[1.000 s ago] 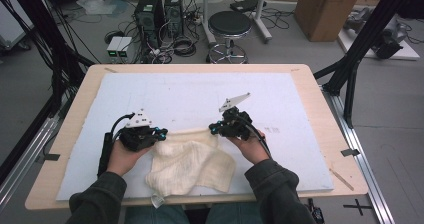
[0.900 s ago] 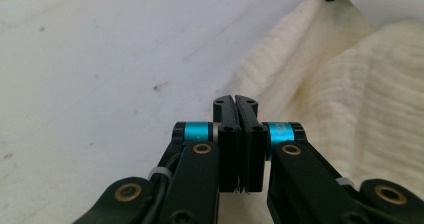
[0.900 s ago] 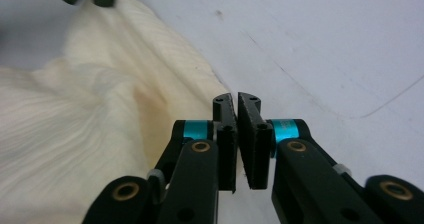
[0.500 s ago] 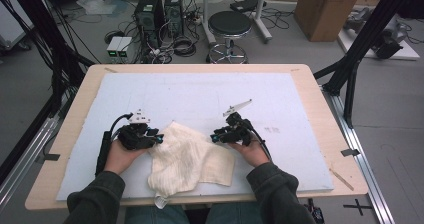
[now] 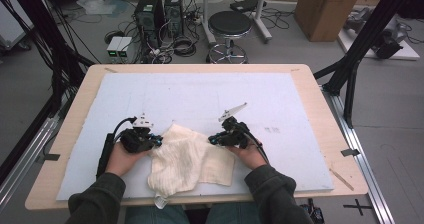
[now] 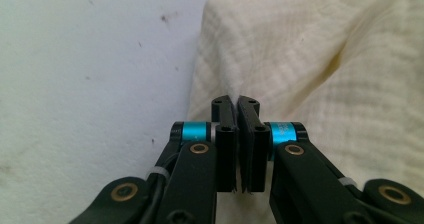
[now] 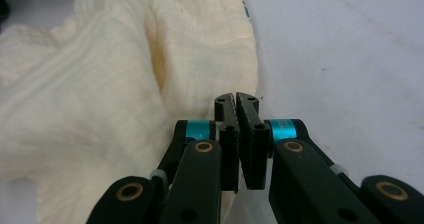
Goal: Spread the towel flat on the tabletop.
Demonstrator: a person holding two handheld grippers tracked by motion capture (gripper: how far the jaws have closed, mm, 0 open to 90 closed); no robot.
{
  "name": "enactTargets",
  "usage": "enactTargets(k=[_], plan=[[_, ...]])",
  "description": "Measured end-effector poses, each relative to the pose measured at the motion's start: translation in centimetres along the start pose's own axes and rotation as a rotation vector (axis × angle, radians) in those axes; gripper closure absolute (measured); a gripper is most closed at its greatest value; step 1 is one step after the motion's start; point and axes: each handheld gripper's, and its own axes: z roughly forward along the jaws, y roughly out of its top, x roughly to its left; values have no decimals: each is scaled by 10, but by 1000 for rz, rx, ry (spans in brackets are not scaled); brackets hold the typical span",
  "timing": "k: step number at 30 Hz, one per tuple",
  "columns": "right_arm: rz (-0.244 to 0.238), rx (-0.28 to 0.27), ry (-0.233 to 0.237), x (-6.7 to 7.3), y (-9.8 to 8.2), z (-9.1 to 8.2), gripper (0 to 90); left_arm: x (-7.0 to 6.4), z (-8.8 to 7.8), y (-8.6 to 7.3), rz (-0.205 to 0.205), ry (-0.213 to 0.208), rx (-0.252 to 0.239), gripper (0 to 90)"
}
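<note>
My left gripper has just closed, its jaws pressed together on the cloth's edge at about nine o'clock of the cloth, and in the left gripper view the cream weave bunches up right at the tips. My right gripper has just closed too, pinching the cloth's edge at about two o'clock (in the right gripper view the fabric spreads off to the left). The cloth lies crumpled between my two hands on the pale blue mat, at the table's six o'clock edge.
</note>
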Motion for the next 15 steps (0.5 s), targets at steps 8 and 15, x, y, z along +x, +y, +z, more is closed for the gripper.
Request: enactTargets(k=[8,15], plan=[[-61,-48,-140,4,22,-51,879,-4,-10,17,-8,3,-95,866],[3,-53,-218,-16,29,-36,790,-5,6,17,-9,21,-2,861]])
